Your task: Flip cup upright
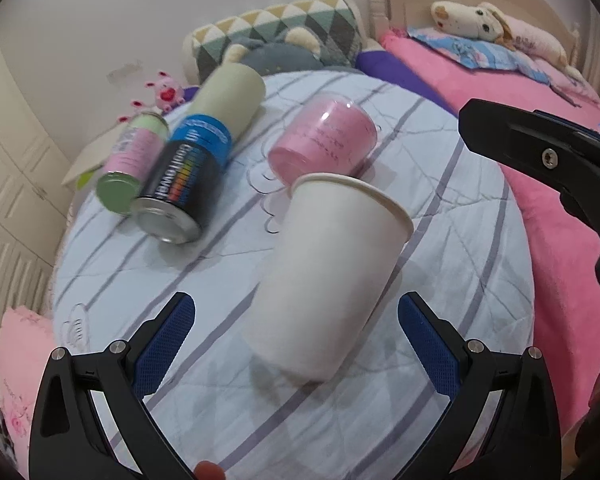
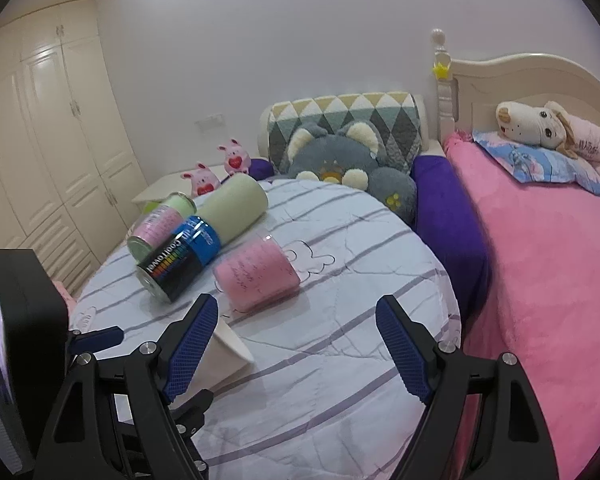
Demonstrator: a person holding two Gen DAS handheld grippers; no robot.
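Note:
A white paper cup (image 1: 332,272) stands tilted on the striped quilt (image 1: 440,208), rim up and leaning right. My left gripper (image 1: 296,344) is open, its blue pads on either side of the cup's base, not touching it. In the right wrist view only an edge of the cup (image 2: 230,346) shows behind my left finger pad. My right gripper (image 2: 296,348) is open and empty above the quilt, to the right of the cup. Part of the right gripper's body (image 1: 540,160) shows at the right edge of the left wrist view.
A pink towel in a clear tub (image 1: 324,140) lies just behind the cup. A black and blue can (image 1: 184,184) with a green roll and a small jar (image 1: 134,160) lie at the left. A pink blanket (image 2: 540,280) lies right; plush toys (image 2: 340,160) sit behind.

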